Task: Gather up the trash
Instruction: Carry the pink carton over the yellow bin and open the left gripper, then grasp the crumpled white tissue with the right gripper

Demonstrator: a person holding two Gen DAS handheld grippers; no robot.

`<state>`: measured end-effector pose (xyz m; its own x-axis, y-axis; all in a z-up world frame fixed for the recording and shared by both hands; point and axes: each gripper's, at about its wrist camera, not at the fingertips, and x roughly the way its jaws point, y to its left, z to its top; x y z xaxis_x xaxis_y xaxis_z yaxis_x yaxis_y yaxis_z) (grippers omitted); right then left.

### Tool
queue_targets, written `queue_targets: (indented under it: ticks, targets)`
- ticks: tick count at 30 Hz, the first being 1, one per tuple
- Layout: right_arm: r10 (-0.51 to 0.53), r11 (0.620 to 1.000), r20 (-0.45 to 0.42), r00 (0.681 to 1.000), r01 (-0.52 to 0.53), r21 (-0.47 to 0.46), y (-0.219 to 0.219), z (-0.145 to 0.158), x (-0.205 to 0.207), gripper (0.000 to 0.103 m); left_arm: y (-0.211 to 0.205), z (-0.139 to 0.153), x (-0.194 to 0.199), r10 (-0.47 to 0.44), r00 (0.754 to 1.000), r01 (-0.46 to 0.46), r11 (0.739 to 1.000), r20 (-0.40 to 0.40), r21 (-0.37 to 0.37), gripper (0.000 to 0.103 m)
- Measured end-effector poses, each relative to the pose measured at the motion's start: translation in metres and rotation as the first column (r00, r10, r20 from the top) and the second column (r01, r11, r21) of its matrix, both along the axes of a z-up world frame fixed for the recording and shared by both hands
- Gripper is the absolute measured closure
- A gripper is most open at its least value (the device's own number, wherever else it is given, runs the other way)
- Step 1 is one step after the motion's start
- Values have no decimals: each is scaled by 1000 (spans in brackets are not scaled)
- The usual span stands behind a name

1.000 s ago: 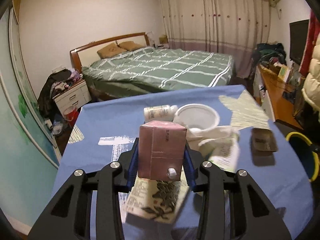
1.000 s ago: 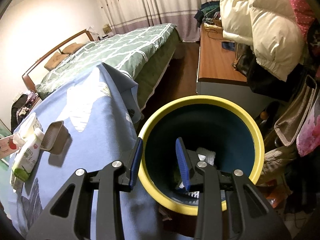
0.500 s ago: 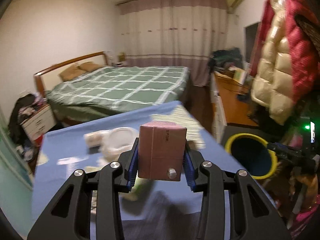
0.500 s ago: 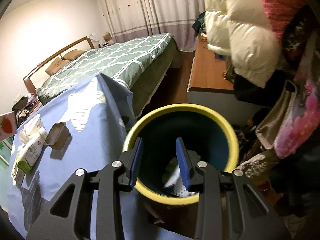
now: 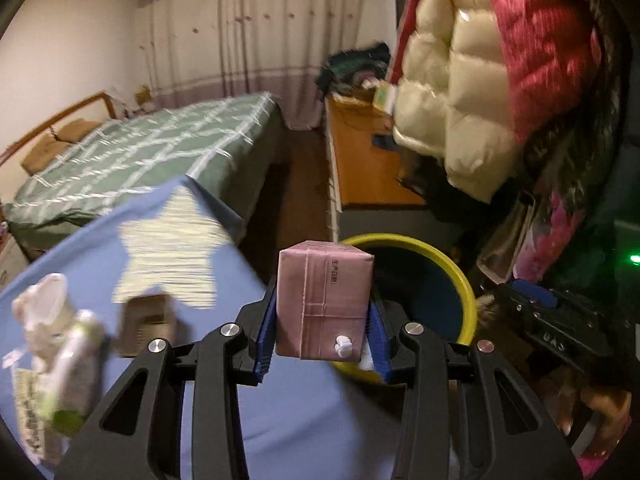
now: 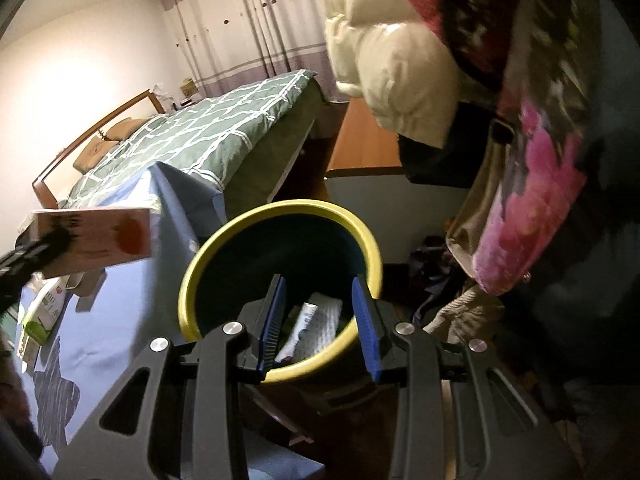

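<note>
The bed, w/ a green checked cover, is seen at the back of the room, below the curtain. Padded coats are hung at the right, above a wooden desk.

The table, covered by a blue cloth w/ a pale star print, is seen in the foreground of both views. The bin, yellow-rimmed and dark inside, is placed on the floor just beside the table's edge. Trash is seen at its bottom: a white tube and a white textured piece; other items can't be identified.

The carton, pink and box-shaped, w/ a small white cap on its near face, is clamped upright between the blue pads of the left gripper. It is held in the air near the table's edge, approx. level w/ the bin's near rim; in the right wrist view it is seen at far left, above the table.

The right gripper is held over the bin's near rim, jaws apart, nothing gripped between the pads.

Left on the table, blurred: a white-and-green pouch, crumpled tissue and a small brown tray.
</note>
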<state>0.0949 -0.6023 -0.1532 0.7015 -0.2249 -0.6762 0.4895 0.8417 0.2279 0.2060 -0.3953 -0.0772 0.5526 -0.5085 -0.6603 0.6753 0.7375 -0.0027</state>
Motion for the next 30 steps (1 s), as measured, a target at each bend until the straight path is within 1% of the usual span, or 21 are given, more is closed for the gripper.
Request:
queue_targets:
  ticks: [6,8,11,12,13,15,16,17,20,24,25,29,30]
  targets:
    - [-29,999,1,1000,29,17,-18,-7,-12,67,-54,-32,8,-34,999,36,998,-42,57,64]
    - [-39,999,1,999,39,22,-22,-10,-13,64,-64,-39,12,-36,998,40,996,-54,74,64]
    - [-50,998,-1,999,50,31,-27,-13,-16,63,-76,-50,16,-24,998,30,995,-56,95,60]
    - [-52,998,-3,999,52,34,-28,-14,-16,63,-75,-51,18,-19,998,25,995,-55,99,56]
    - [-51,998,-5,999,52,34,-27,-15,-15,63,-72,-50,19,-16,998,22,995,-54,97,47]
    - [-47,998,-9,999,47,34,-26,-15,-13,63,-65,-47,19,-3,999,6,996,-37,86,36]
    - [-41,999,-10,999,41,34,-24,-15,-11,63,-62,-44,18,1,1000,0,997,-21,83,36]
    - [-33,999,-12,999,34,32,-22,-15,-9,63,-54,-40,17,8,1000,-7,997,-1,79,36]
    - [-13,1000,-18,1000,14,27,-14,-15,-3,62,-24,-27,18,36,999,-37,998,11,45,35]
    - [43,999,-33,999,-42,17,10,-13,16,62,33,-12,26,101,995,-101,995,13,-6,26]
    - [59,998,-38,998,-58,14,16,-13,21,62,49,-10,28,123,992,-122,992,17,-14,25]
    - [133,991,-56,989,-134,-10,49,-6,45,62,118,0,37,227,973,-226,973,44,-40,21]
    - [144,989,-58,988,-145,-17,56,-4,47,62,139,2,40,263,963,-261,965,57,-43,21]
